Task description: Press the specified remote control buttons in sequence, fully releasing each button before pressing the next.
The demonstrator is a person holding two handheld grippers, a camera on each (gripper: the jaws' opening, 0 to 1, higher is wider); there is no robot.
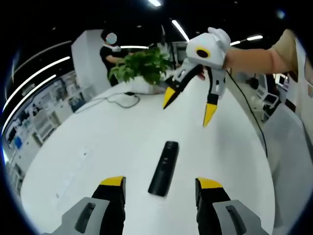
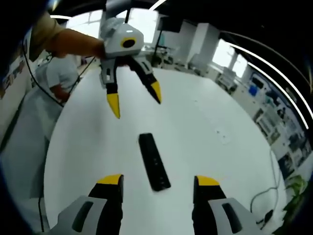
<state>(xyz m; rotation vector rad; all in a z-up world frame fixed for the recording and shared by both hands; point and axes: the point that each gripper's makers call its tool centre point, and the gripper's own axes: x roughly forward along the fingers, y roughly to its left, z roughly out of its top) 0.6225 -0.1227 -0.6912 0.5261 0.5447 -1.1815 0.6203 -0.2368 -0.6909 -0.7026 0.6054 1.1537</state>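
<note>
The remote control's [image 1: 164,168] buttons are blurring into its black face. It is lying flat on the white counter [image 1: 112,142], between both tongs, left tongs [image 1: 160,187] and right tongs [image 2: 158,186] gaping apart, untouched. A potted plant [image 1: 142,66] and cable [image 1: 115,99] are sitting beyond.

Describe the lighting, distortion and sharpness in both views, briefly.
Left gripper view: ceiling strip lights bend with the fisheye, the white table is evenly lit, the remote is sharp, and the background is soft. Right gripper view: bright windows wash out the far side, the remote casts little shadow, and the left tool is slightly blurred.
</note>
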